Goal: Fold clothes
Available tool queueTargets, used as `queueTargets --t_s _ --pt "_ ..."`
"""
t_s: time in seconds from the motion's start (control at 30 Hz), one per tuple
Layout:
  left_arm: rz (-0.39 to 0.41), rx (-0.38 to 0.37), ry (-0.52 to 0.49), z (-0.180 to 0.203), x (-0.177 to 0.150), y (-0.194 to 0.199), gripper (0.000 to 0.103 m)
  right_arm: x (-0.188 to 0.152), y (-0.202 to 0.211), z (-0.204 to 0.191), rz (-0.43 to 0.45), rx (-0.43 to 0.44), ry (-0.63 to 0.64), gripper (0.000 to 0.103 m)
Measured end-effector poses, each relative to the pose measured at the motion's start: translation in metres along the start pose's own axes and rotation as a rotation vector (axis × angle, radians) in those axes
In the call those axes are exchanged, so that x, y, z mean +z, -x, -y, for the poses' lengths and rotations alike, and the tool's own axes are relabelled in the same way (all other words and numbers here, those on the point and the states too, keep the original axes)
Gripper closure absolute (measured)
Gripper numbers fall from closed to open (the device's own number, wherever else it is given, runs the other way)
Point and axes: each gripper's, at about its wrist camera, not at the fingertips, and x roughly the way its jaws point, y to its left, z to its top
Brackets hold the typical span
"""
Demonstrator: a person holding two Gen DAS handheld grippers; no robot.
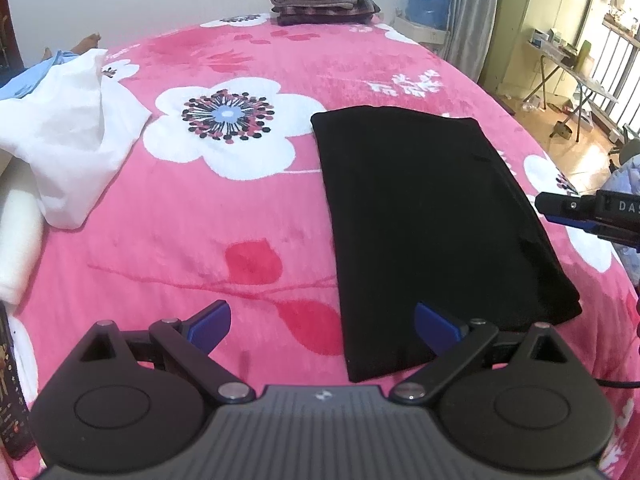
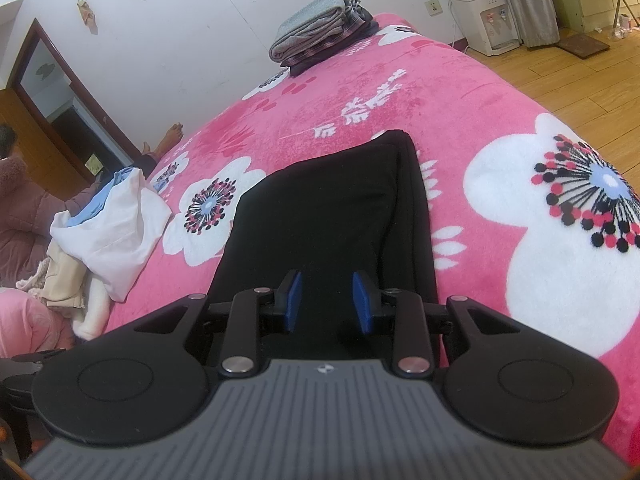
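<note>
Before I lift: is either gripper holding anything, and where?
Nothing is held. The left gripper is wide open; the right gripper hovers over the folded black garment, pads apart.

A home bedroom: a bed (image 1: 240,220) under a pink floral blanket, folded clothes (image 2: 320,36), a water dispenser (image 2: 486,20), wood floor (image 2: 560,76).

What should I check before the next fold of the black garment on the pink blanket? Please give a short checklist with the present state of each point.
1. Black garment lies flat in a long folded strip: ok.
2. Left gripper open and holding nothing: ok.
3. Right gripper over the garment's near end, fingers apart: ok.
4. Right fingers already pinching cloth: cannot tell.
5. Pink blanket bare beside the garment: ok.
6. White clothes and the folded stack lie apart from the garment: ok.
</note>
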Motion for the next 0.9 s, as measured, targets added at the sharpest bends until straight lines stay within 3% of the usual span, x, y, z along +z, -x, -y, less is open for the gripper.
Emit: queueTargets --t_s 0.27,0.47,0.9 --pt "0.033 -0.015 0.019 -0.0022 -0.0014 0.0017 0.004 -0.0002 -0.0001 -0.0003 -0.001 -0.001 0.0 0.075" --pt "0.011 -0.078 0.02 -0.0019 -0.003 -0.001 0.004 -0.0008 -0.0003 -0.0009 -0.001 -0.003 0.0 0.075" --pt "-0.028 -0.09 0.066 -0.0095 -0.0014 -0.0029 0.002 -0.0011 0.0002 -0.0021 -0.001 -0.004 0.005 0.075"
